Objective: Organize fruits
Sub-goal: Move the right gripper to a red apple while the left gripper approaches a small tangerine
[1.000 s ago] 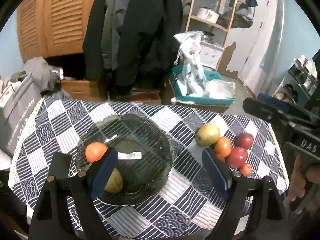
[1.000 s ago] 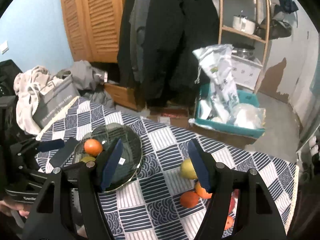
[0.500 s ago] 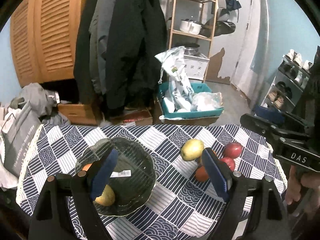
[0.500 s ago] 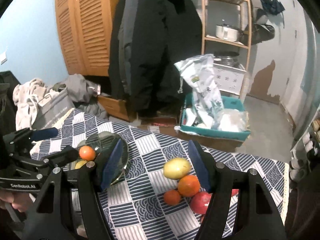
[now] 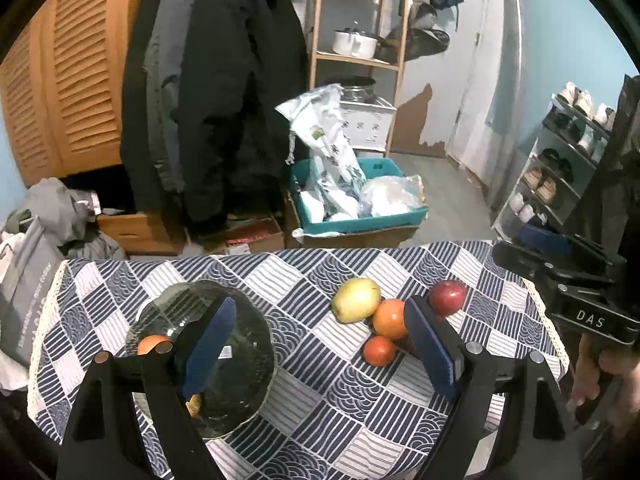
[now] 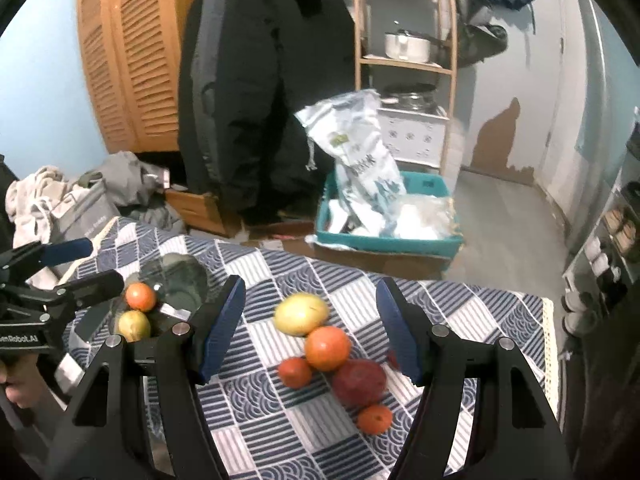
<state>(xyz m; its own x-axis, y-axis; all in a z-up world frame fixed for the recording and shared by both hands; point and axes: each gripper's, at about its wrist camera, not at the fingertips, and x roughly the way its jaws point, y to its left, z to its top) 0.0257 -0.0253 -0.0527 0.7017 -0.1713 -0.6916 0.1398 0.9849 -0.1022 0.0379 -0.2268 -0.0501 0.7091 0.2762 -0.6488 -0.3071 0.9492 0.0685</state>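
A dark glass bowl [image 5: 236, 344] sits on the left of the checked tablecloth [image 5: 320, 408] and holds an orange [image 6: 140, 296] and a yellow-green fruit [image 6: 134, 326]. A loose cluster lies to the right: a yellow pear [image 6: 300, 314], an orange [image 6: 327, 348], a small tangerine [image 6: 295, 372], a red apple [image 6: 358, 382] and another small tangerine [image 6: 374, 419]. My left gripper [image 5: 316, 350] is open and empty, raised above the table between bowl and cluster. My right gripper [image 6: 310, 338] is open and empty above the cluster.
Beyond the table's far edge stand a teal crate [image 5: 360, 204] with bags, hanging dark coats [image 5: 212, 100], a wooden shelf [image 5: 356, 40] and a louvred wardrobe [image 5: 60, 80]. A shoe rack [image 5: 560, 168] is on the right. Grey clothes and a bag [image 5: 36, 240] lie left.
Both grippers have risen and pulled back from the table. The left one has swung right off the bowl; the right one has shifted over the fruit cluster. Both jaws stay open.
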